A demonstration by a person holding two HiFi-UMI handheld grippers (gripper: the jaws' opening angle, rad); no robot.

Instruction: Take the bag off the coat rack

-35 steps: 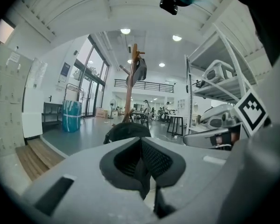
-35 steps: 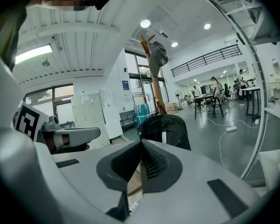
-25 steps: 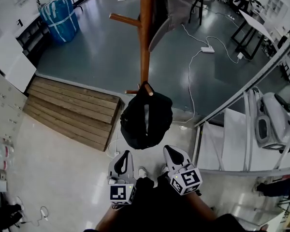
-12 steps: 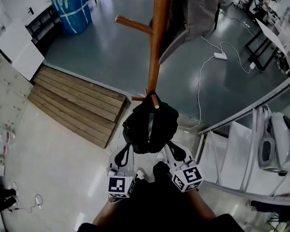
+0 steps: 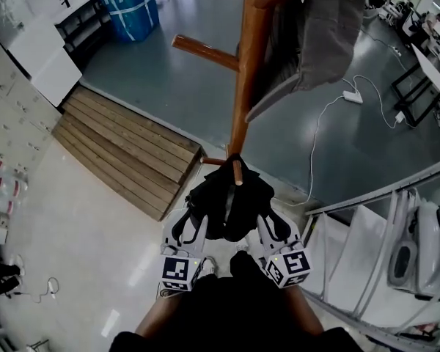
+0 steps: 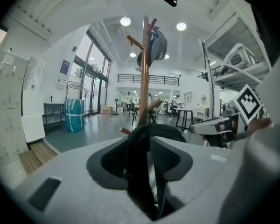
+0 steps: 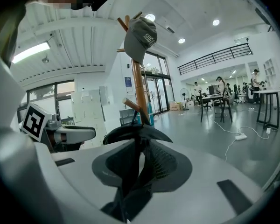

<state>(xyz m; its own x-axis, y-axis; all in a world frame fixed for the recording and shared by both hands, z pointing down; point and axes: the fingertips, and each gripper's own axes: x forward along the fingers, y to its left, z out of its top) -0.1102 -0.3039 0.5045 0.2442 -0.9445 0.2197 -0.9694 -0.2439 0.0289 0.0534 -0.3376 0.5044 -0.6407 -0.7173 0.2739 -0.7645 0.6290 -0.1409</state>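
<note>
Approach step: my left claw (image 5: 193, 224) and right claw (image 5: 273, 226), just spreading and empty, flanked the bag (image 5: 224, 196). Next I'd pinch it and lift it clear of the coat rack (image 5: 246, 86).

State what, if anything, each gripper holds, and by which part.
Nothing is held. The left gripper and right gripper flank the black bag hanging on the coat rack; both sets of jaws have just been opening, gripping nothing.
</note>
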